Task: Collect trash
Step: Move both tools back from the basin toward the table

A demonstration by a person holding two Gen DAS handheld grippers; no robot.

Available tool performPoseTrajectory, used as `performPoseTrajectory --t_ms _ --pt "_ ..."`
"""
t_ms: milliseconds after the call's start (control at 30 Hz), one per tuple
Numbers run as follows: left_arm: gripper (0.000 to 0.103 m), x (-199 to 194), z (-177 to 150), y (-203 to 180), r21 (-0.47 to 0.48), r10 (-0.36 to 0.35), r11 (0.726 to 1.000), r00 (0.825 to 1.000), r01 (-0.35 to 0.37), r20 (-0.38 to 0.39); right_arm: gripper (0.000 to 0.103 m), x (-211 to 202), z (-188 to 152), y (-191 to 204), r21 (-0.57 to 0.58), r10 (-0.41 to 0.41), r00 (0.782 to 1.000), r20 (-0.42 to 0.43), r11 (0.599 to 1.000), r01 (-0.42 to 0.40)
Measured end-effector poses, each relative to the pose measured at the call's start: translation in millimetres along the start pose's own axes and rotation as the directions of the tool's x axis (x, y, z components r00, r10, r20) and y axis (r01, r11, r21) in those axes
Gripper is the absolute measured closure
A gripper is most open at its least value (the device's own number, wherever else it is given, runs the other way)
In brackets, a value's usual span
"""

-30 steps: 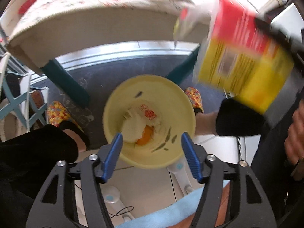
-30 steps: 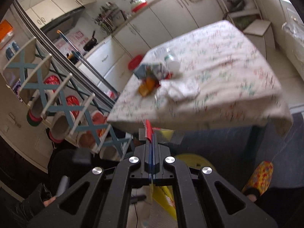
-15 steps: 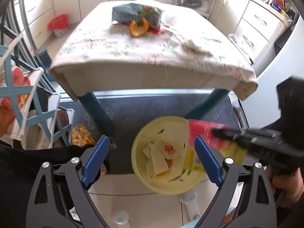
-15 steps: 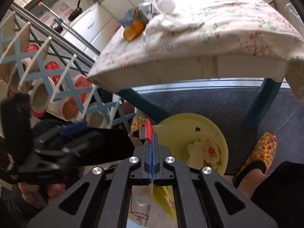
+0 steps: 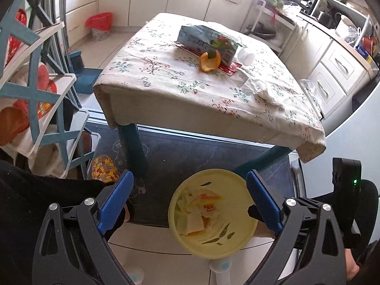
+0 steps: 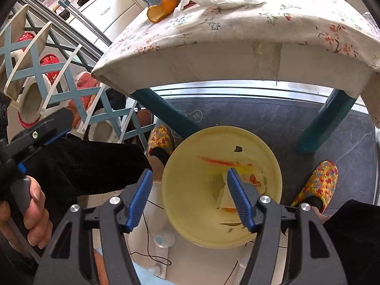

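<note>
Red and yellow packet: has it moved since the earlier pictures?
Yes. The right gripper, its jaws just opening, no longer holds it; the red and yellow packet now blurs inside the yellow bin rim.

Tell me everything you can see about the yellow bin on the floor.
The yellow bin is a round, open pail without a lid, seemingly smooth plastic. It stands upright on the floor in front of the table, partly on the dark mat, between the person's slippers. Inside lie white crumpled paper, something orange, and a blurred red-yellow wrapper. Dark marks dot its inner wall. Neither gripper touches it.
</note>
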State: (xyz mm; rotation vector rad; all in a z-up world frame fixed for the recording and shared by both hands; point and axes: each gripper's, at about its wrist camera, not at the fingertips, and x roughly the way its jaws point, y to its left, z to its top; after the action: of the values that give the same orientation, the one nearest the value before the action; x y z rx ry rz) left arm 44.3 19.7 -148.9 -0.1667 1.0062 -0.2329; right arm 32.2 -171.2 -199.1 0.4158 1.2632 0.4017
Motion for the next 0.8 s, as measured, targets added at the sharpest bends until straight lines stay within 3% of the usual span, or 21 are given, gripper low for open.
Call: performPoseTrajectory --t_ms 400,633,800 --pt "0.010 2 0 1 -0.014 0.008 1.000 1.000 -0.008 0.000 0.033 -2 2 -1 0.001 -0.006 1.000 0.022 1.000 0.006" --pt "0.010 1 1 6 -0.040 0.005 0.999 1.000 -0.004 0.007 0.033 -22 7 7 -0.055 -0.048 0.991 0.125 0.997 0.055" --pt "0.010 -9 9 8 -0.060 -0.012 0.998 0.999 0.014 0.038 0.029 -55 21 12 -0.094 -0.085 0.961 0.264 0.989 0.113"
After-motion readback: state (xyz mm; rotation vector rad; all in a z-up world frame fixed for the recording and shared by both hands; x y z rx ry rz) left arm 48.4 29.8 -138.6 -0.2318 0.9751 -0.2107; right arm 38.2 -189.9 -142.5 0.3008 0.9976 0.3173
